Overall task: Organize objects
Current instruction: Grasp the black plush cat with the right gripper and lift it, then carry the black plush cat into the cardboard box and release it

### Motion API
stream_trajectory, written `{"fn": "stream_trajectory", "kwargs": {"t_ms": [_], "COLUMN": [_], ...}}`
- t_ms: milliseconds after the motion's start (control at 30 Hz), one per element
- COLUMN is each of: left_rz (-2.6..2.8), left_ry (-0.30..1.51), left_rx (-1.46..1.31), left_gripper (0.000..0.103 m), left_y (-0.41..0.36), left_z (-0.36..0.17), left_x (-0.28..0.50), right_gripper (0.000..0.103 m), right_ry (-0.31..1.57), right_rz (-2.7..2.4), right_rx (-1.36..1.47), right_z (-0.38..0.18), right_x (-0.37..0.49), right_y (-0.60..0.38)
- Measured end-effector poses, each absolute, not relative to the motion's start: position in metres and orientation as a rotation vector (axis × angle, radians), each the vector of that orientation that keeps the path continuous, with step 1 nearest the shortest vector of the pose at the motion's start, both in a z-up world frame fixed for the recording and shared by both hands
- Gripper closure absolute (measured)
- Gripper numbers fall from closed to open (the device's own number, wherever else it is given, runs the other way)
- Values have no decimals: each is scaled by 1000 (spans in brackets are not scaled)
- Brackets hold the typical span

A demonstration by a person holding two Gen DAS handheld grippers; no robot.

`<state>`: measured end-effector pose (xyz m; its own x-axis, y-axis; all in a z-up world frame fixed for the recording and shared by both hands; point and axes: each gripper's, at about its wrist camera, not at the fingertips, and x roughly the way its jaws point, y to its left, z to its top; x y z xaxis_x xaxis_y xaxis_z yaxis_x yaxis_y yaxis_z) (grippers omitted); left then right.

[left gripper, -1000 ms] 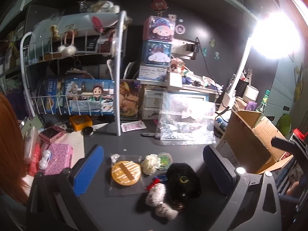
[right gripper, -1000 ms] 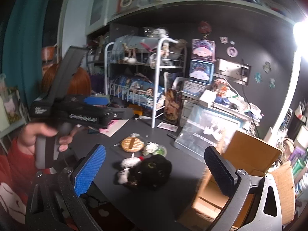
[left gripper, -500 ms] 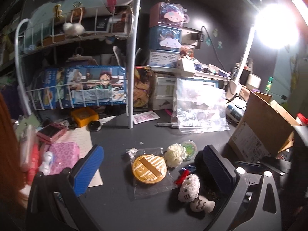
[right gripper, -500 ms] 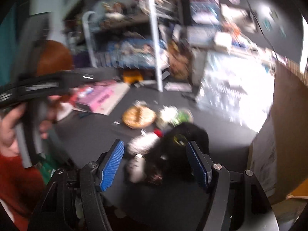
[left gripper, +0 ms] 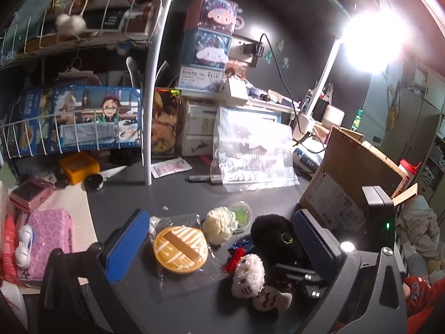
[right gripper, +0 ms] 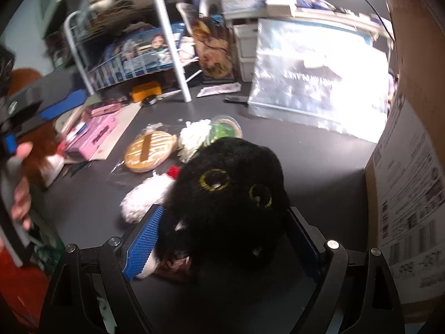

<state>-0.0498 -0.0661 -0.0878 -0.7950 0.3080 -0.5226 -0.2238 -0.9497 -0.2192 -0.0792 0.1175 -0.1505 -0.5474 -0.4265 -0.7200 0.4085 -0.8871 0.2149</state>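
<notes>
1. We are observing the right gripper (right gripper: 222, 239) with its blue-padded fingers (right gripper: 143, 240) set on either side of the fluffy black plush toy with yellow-ringed eyes (right gripper: 230, 192); the pads are pressing into the fur, so we are recording it as grasping the toy.
2. The black plush toy is sitting on the dark grey desk (right gripper: 306, 153), just beside the brown cardboard box with a printed label (right gripper: 403, 194).
3. We are seeing the left gripper (left gripper: 219, 242) hovering over the desk with its fingers spread wide and grasping nothing.
4. Between those fingers, the round orange disc in clear plastic wrap (left gripper: 180, 249) is lying flat, just beside a white fluffy pom-pom (left gripper: 219, 224).
5. A small white knitted plush with a red tuft (left gripper: 247, 275) is lying against the black toy.
6. A clear plastic zip bag (left gripper: 253, 153) is leaning upright behind them.
</notes>
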Motion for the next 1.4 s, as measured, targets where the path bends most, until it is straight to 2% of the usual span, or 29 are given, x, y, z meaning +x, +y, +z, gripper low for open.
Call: {"fn": "stream_trajectory", "kwargs": {"t_ms": [33, 67, 167, 367, 667, 867, 933, 1000, 1067, 1400], "left_rz": [2727, 2724, 2708, 2594, 2417, 2398, 2384, 2369, 2339, 2169], "left_ry": [-213, -213, -214, -165, -139, -95, -83, -69, -44, -55], "left_rx": [-843, -858, -882, -875, -841, -781, -782, -790, -806, -981], "left_gripper": [1, 1, 1, 1, 1, 13, 21, 33, 37, 38], "left_y": [-67, -67, -67, -52, -17, 21, 36, 56, 80, 161], "left_z": [-88, -89, -89, -73, -17, 26, 34, 41, 46, 30], "left_x": [-50, -50, -48, -39, -28, -33, -41, -56, -75, -153], "right_gripper": [19, 25, 33, 35, 35, 35, 35, 35, 35, 35], "right_ry": [-52, -70, -81, -29, 94, 159, 175, 186, 178, 134], "right_rz": [-2405, -2404, -2418, -2377, -2245, -2275, -2314, -2362, -2399, -2471], "right_rx": [1131, 1132, 1103, 954, 672, 587, 578, 581, 600, 863], "right_z": [-151, -152, -148, -119, -29, 11, 20, 27, 34, 29], "right_x": [-81, -82, -78, -56, -18, -11, -15, -20, -26, -77], "right_y": [119, 120, 122, 114, 104, 135, 153, 176, 197, 272]}}
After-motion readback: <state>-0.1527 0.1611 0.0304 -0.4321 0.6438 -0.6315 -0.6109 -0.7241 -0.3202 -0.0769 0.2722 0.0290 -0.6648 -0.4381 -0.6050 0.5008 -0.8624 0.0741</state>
